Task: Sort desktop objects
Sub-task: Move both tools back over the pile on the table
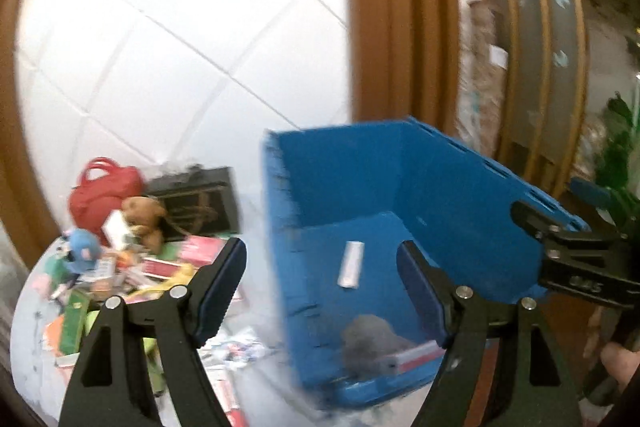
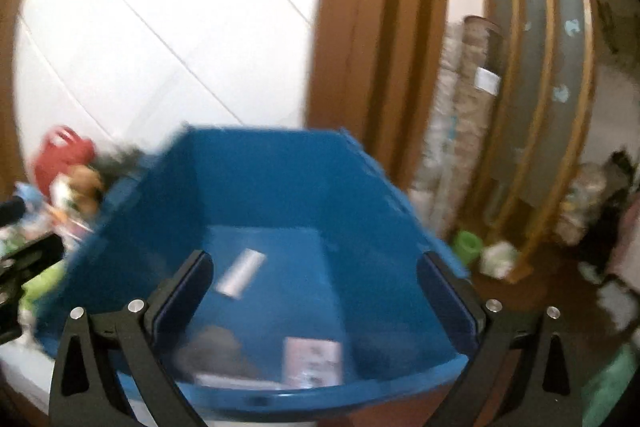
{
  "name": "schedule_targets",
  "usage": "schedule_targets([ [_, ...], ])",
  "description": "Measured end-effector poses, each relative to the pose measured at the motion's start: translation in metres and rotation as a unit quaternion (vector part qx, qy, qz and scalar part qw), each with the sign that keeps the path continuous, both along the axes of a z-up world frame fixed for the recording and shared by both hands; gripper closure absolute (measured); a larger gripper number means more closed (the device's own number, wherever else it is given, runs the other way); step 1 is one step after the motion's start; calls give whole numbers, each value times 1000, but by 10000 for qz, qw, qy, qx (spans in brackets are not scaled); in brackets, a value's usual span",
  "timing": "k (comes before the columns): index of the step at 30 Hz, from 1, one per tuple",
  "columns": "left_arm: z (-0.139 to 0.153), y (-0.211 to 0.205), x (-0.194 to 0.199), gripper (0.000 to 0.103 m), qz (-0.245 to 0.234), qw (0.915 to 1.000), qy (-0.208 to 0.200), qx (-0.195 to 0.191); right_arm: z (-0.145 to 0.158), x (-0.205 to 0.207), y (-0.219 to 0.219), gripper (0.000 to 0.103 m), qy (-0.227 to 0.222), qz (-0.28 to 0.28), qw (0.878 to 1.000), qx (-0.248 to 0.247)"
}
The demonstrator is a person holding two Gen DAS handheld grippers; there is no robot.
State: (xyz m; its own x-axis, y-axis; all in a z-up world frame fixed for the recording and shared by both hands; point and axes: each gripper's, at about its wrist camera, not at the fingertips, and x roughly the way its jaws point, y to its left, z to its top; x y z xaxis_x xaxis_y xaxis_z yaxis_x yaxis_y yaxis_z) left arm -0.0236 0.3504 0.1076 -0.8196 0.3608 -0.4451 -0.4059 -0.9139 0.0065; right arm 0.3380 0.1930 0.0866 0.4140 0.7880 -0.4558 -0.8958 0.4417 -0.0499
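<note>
Both grippers have their jaws spread wide and hold nothing. The left gripper (image 1: 320,279) hangs with its two dark blue pads apart, one on each side of the near left wall of a blue plastic bin (image 1: 460,187); neither pad clearly touches it. Between and just beyond its jaws, on the bin floor, lies a small white tube (image 1: 351,264); nearer the jaws sits a grey soft lump (image 1: 370,345) beside a pink-and-white flat box (image 1: 418,354). The right gripper (image 2: 314,291) is also wide open and empty, its jaws framing the inside of the same bin, where a small pale card (image 2: 312,363) lies near the front wall. Seen from the left wrist, the right gripper appears past the bin's right edge, close to its rim. To the left of the left jaws, a pale table (image 1: 256,383) carries a heap of unsorted things: a red bag (image 1: 102,187), a brown teddy bear (image 1: 144,217), a dark box (image 1: 200,201), a blue plush toy (image 1: 82,247), and a scatter of small colourful packets (image 1: 160,263), blurred by motion. Beyond are a white tiled wall (image 1: 180,47), a brown door frame (image 1: 400,19), and a slatted wooden rack (image 2: 540,67) at the right, with a green cup (image 2: 468,247) on the floor near its foot.
</note>
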Motion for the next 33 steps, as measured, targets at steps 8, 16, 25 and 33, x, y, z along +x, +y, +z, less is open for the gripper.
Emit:
schedule_targets([
  [8, -37, -143, -10, 26, 1198, 9926, -118, -179, 8, -107, 30, 0, 92, 1429, 9891, 333],
  [16, -116, -319, -25, 26, 2716, 9560, -1078, -247, -19, -238, 85, 0, 173, 2513, 9678, 6],
  [25, -247, -452, -26, 26, 3532, 9041, -2400, -158, -121, -312, 149, 0, 699, 2590, 9531, -1401],
  [33, -306, -460, -50, 26, 3251, 8999, -2904, 118, -217, -327, 165, 0, 1060, 2298, 9308, -2637],
])
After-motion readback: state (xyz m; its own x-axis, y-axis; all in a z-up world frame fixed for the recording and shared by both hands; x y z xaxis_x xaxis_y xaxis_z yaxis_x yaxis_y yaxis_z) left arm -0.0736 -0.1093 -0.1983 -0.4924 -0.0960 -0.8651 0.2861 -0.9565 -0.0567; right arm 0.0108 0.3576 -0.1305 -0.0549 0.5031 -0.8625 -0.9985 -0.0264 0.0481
